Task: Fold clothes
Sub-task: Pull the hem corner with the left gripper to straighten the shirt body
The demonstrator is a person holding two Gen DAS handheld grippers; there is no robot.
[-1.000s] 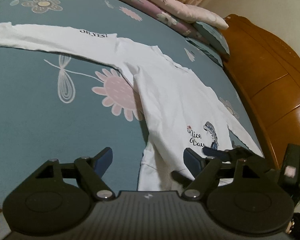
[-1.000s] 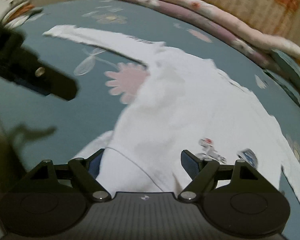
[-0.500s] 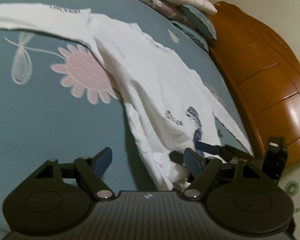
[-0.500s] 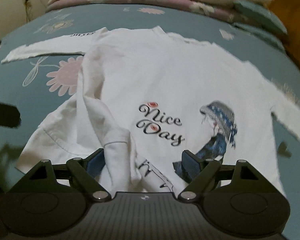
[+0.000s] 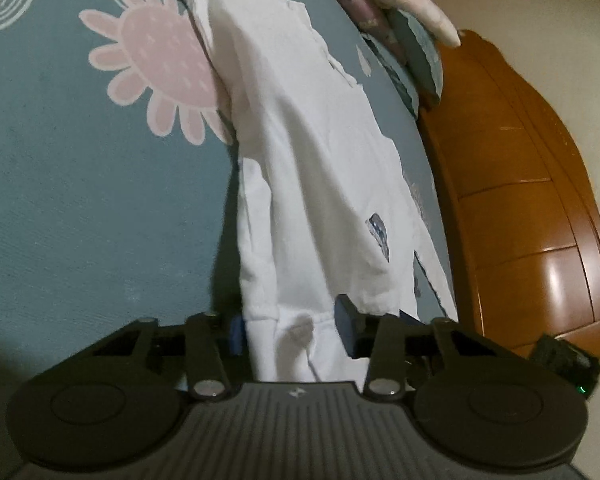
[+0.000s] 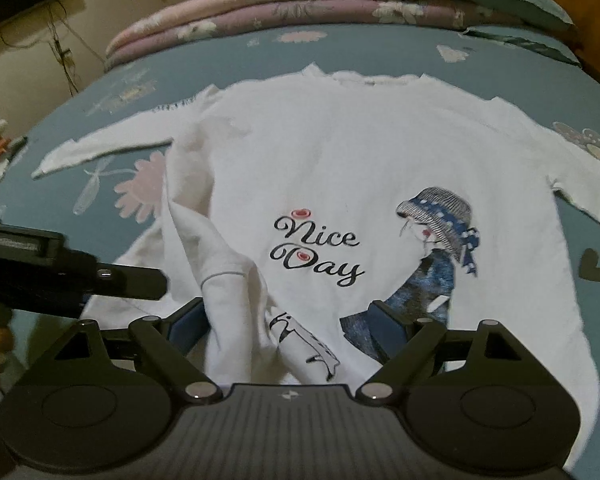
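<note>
Teal floral bedsheet (image 5: 80, 200) fills the left-wrist view, wooden headboard (image 5: 540, 200) at right. Left gripper (image 5: 294, 322) low at bottom centre, fingers narrowed around a bunched fold of the white shirt (image 5: 312, 152) (contact unclear).

Right-wrist view: shirt (image 6: 380, 168) spread mid-frame, "Nice Day" print up. Right gripper (image 6: 286, 322) level, fingers wide, raised fold between them. Stacked quilts (image 6: 300, 4) along top.

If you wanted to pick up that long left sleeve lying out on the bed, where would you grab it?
At the cuff of the white shirt: the sleeve's free end, lying flat on the bedspread with fabric only on one side. Probably come from above, fingers straddling its narrow width.
</note>
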